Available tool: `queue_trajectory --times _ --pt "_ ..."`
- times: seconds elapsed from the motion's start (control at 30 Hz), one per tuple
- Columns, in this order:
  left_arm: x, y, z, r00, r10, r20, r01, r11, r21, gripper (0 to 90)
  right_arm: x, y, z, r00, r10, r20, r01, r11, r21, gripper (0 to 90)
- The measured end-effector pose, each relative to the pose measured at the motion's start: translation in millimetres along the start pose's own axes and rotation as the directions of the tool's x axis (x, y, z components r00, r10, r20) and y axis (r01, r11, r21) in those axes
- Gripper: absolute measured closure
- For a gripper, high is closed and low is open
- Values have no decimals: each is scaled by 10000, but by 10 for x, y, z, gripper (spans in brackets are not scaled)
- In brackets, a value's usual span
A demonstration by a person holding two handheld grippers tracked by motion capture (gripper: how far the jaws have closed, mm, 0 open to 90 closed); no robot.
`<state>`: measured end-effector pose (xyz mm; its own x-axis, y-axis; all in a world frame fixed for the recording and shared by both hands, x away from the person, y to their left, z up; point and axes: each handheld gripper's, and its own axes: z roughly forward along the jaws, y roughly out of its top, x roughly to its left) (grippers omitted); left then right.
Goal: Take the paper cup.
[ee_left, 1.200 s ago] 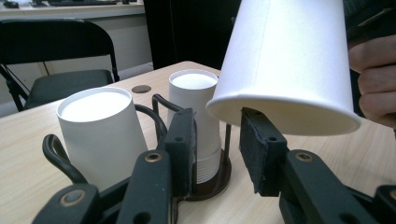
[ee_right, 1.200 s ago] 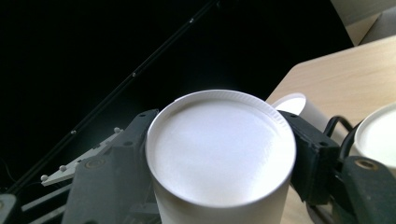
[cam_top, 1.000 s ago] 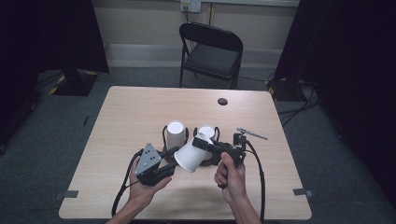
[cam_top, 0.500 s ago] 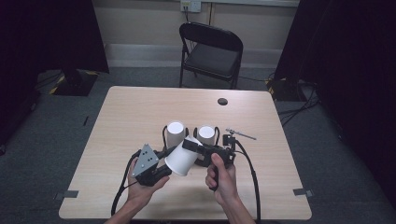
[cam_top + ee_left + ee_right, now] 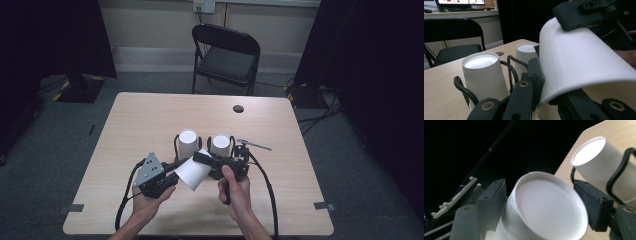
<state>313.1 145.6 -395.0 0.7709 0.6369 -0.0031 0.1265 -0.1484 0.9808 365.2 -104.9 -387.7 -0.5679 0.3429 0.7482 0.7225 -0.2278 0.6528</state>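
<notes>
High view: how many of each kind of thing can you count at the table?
White paper cups: 3
Black wire cup holders: 2
Hand-held tools: 2 (left tool, right tool)
Folding chair: 1
Total: 8

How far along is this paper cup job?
Two white paper cups already stand upside down on the wooden table. A third white paper cup is in hand: the left gripper pinches its rim, while the right gripper's fingers have just been opening around its base. Setting it down probably remains.
</notes>
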Motion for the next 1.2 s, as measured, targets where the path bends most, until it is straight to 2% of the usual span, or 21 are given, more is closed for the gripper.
queue_trajectory --times 0.07,0.13,0.17,0.33,0.37,0.4,0.47,0.5,0.57,0.67,0.7,0.83,0.87,0.93,1.0,1.03,1.07,1.1,1.13,1.17,1.2 --pt "-9 2 5 10000 7 10 -7 10000 4 866 8 -1 -4 9998 -174 50 175 9998 -45 241" --pt "-16 10 20 9996 -55 263 54 10000 48 867 13 -3 -4 9996 -281 69 282 9996 -48 233" --pt "-23 10 26 9995 -36 316 34 10000 76 868 23 2 -6 9984 -534 166 535 9986 -51 223" --pt "-35 3 34 9979 -45 653 24 9995 311 869 28 28 -38 9966 -812 142 814 9966 -151 217" --pt "-38 -1 42 9968 -64 795 32 9992 400 869 36 44 -60 9943 -1051 182 1054 9942 -190 218" --pt "-38 -1 42 9968 -64 795 32 9992 400 869 36 44 -60 9943 -1051 182 1054 9942 -190 218" --pt "-34 -15 56 9968 -123 786 84 9987 498 869 59 68 -98 9888 -1457 336 1465 9889 -226 218" --pt "-29 -26 64 9964 -214 823 173 9986 503 869 59 68 -98 9888 -1457 336 1465 9889 -226 218" --pt "-12 -36 69 9952 -186 957 113 9970 763 868 77 105 -138 9830 -1706 679 1721 9849 -163 229" --pt "0 -46 79 9941 -216 1065 106 9947 1021 868 86 139 -188 9778 -1947 775 1957 9807 -48 230" --pt "4 -51 81 9956 -224 906 116 9929 1180 869 87 148 -210 9750 -2058 837 2067 9784 -13 230" --pt "16 -59 87 9951 -230 964 98 9908 1347 870 75 168 -278 9660 -2378 1011 2377 9712 126 225" --pt "16 -58 89 9955 -239 917 108 9901 1402 871 67 180 -298 9652 -2401 1038 2402 9706 122 221" --pt "31 -56 87 9954 -300 907 163 9888 1484 872 43 218 -322 9694 -2281 908 2290 9734 10 227" --pt "46 -55 84 9957 -411 835 277 9875 1555 872 42 222 -322 9669 -2377 926 2380 9712 81 224" --pt "72 -53 74 9954 -491 826 354 9865 1600 872 44 215 -323 9568 -2695 1087 2671 9630 366 212" --pt "72 -53 74 9954 -491 826 354 9865 1600 872 44 215 -323 9568 -2695 1087 2671 9630 366 212" --pt "87 -52 71 9953 -529 810 387 9850 1679 872 57 197 -347 9458 -3009 1219 2944 9532 689 192" --pt "101 -50 67 9962 -531 694 409 9853 1661 872 57 197 -347 9458 -3009 1219 2944 9532 689 192" --pt "119 -48 67 9961 -659 592 555 9849 1638 872 68 173 -386 9339 -3322 1324 3228 9424 878 177" --pt "140 -47 71 9954 -784 549 681 9834 1681 872 73 158 -400 9277 -3461 1398 3342 9370 1022 160"
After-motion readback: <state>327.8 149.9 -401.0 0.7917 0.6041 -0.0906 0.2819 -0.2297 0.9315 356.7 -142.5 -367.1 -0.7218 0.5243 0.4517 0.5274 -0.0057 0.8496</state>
